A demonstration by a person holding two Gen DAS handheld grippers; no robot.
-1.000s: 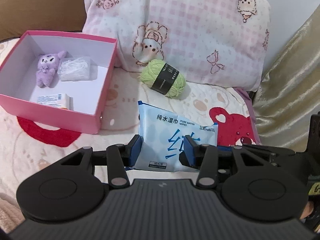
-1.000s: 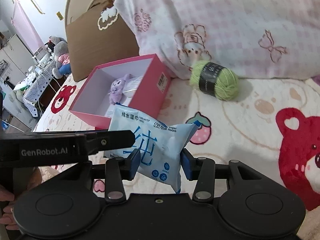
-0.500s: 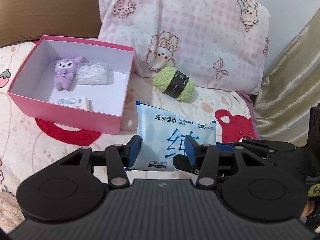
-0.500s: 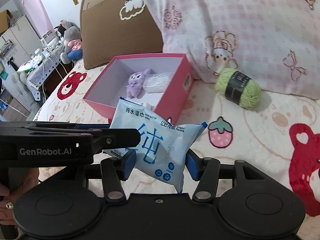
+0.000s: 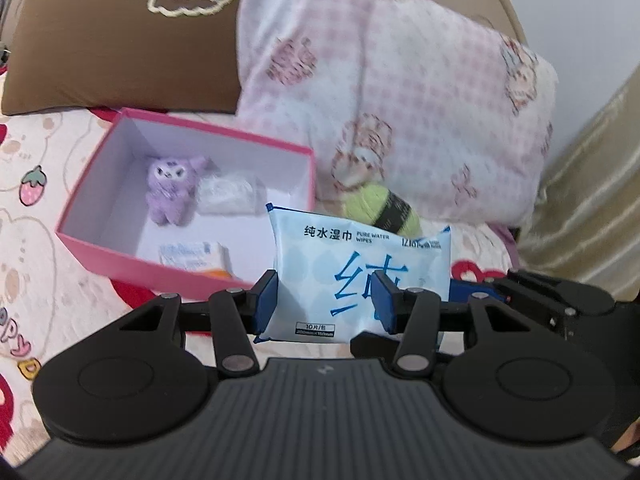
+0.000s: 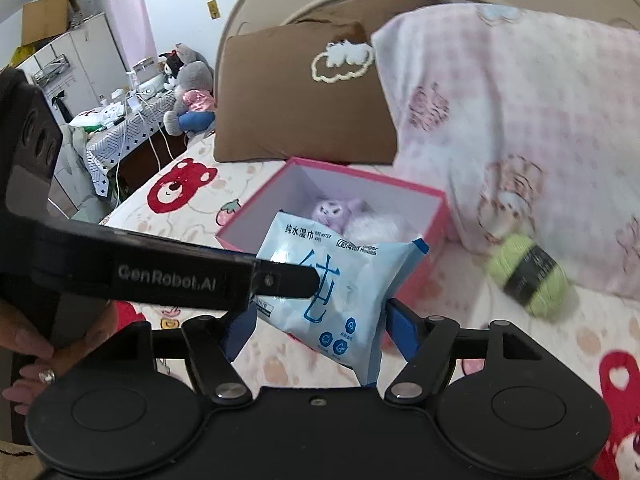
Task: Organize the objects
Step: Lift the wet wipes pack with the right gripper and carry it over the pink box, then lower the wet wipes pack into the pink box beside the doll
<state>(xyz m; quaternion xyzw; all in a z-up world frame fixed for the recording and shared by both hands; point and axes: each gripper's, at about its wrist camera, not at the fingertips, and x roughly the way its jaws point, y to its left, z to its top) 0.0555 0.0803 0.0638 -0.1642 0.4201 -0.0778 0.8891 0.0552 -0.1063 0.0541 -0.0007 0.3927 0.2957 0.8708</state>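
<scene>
- A pale blue pack of wet wipes [image 5: 356, 276] with Chinese lettering is held up in the air above a bed, in front of an open pink box [image 5: 120, 256].
- The left gripper [image 5: 325, 304] clamps the pack's lower part: its two blue pads [image 5: 266, 304] press on the pack from either side at a narrow setting, with the pack standing upright between them.
- In the right wrist view the left gripper's black arm reaches in from the left and meets the pack [image 6: 340, 288] at its left side.
- The right gripper [image 6: 318, 330] has just been opening its jaws; they now stand wide, with the pack's lower corner hanging between them. The right-hand pad [image 6: 402, 330] lies close to the pack's edge; the left-hand one stands apart from it.
- The pink box [image 6: 416, 248] sits on the bedspread [image 6: 192, 216] just behind the pack. Inside it lie a purple plush toy [image 5: 172, 192], a white bundle [image 5: 228, 196] beside it, and a small flat packet [image 5: 196, 258] near the front wall.
- A green ball of yarn [image 5: 380, 210] with a dark band rests on the bedspread right of the box, against a pink checked pillow [image 5: 400, 92].
- A brown pillow [image 5: 120, 36] leans behind the box.
- A person's hand [image 6: 44, 356] with a ring grips the left gripper's handle at the lower left edge of the right wrist view.
</scene>
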